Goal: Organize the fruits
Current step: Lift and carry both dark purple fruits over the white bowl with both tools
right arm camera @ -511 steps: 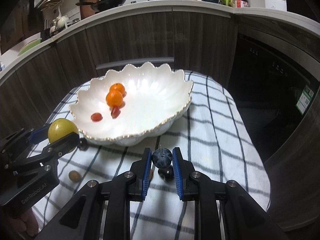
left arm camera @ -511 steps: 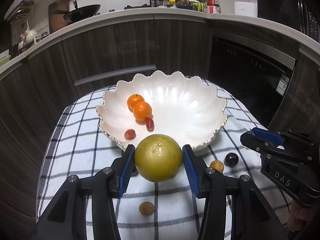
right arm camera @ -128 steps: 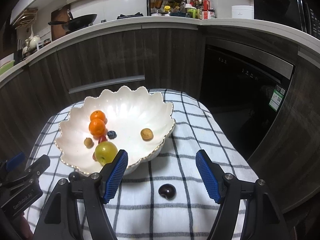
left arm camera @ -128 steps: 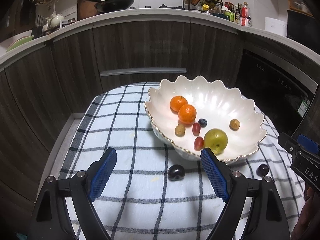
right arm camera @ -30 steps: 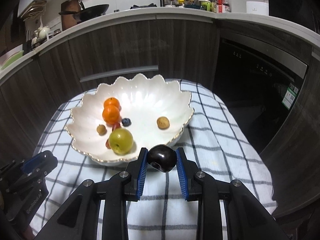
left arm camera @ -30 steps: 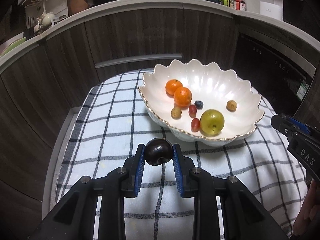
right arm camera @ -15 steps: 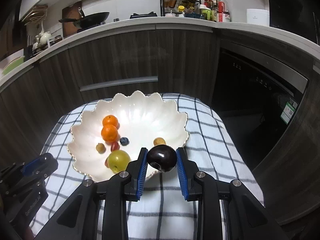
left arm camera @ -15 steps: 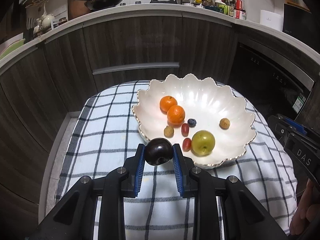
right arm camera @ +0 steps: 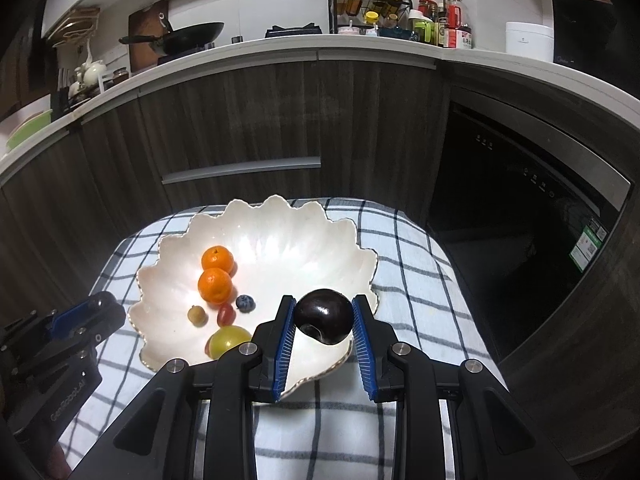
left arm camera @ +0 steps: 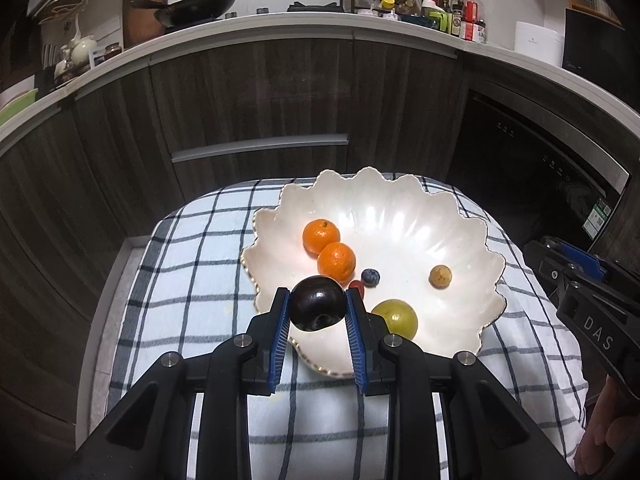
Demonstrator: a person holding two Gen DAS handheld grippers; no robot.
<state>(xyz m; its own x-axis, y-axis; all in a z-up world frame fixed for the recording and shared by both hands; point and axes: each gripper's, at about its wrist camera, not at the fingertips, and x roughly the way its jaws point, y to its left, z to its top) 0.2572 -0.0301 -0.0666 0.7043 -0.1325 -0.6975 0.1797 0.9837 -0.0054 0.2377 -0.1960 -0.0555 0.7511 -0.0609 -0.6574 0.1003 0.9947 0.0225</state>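
1. A dark plum (left arm camera: 317, 303) is clamped between the blue pads of the left gripper (left arm camera: 317, 312), held in the air over the near left rim of the bowl (left arm camera: 460, 216).
2. A second dark plum (right arm camera: 323, 317) is clamped between the blue pads of the right gripper (right arm camera: 323, 322), held above the near right part of the bowl, just inside its rim.
3. The white scalloped bowl is set on a checked cloth (left arm camera: 192, 264) that covers a small table in front of dark wooden cabinets (left arm camera: 248, 92).
4. Inside the bowl, two oranges are seen touching one another at the left: the farther orange (left arm camera: 321, 236) and the nearer orange (left arm camera: 336, 262).
5. A blueberry (left arm camera: 370, 277) lies just right of the nearer orange, and a red grape (left arm camera: 357, 286) is partly hidden behind the left gripper's right pad.
6. A yellow-green fruit (left arm camera: 395, 318) rests near the bowl's near edge, and a small brown fruit (left arm camera: 440, 276) lies apart at the right.
7. In the right wrist view, another small brown fruit (right arm camera: 197, 315) is seen left of the red grape.
8. Part of a hand (left arm camera: 608, 432) is visible at the lower right of the left wrist view, behind the right gripper's body.
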